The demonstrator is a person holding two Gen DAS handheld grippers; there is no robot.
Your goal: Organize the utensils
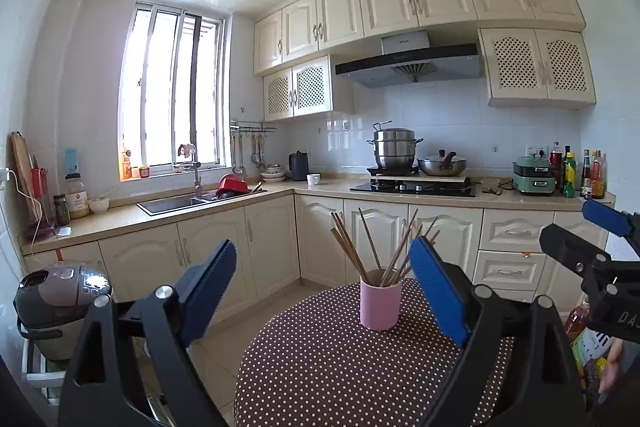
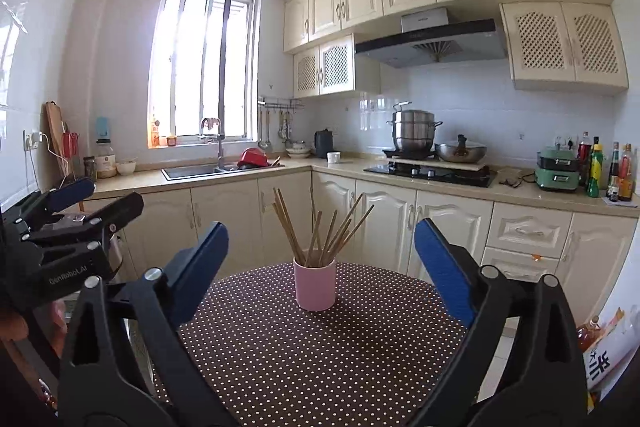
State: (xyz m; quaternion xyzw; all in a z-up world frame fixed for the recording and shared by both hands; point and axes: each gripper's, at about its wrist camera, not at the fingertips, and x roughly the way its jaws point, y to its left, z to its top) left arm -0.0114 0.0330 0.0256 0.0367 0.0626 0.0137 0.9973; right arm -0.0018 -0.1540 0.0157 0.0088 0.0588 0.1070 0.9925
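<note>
Chopsticks (image 2: 320, 235) stood bunched in a pink cup (image 2: 314, 285), tips fanned upward, which kept them upright and together; by my reading the sorting was finished. The cup sat toward the far side of a round dotted table (image 2: 320, 355), with bare cloth all around it. Both grippers hung apart from the cup on the near side, the left gripper (image 1: 320, 285) and the right gripper (image 2: 320, 265) each with jaws spread wide and nothing between the pads. Beyond the cup ran cabinets (image 2: 384, 223), a sink (image 2: 192, 171) and a stove (image 2: 430, 174). Right of the cup, off the table, stood a bottle (image 2: 590, 335). Nothing blocked the cup.
</note>
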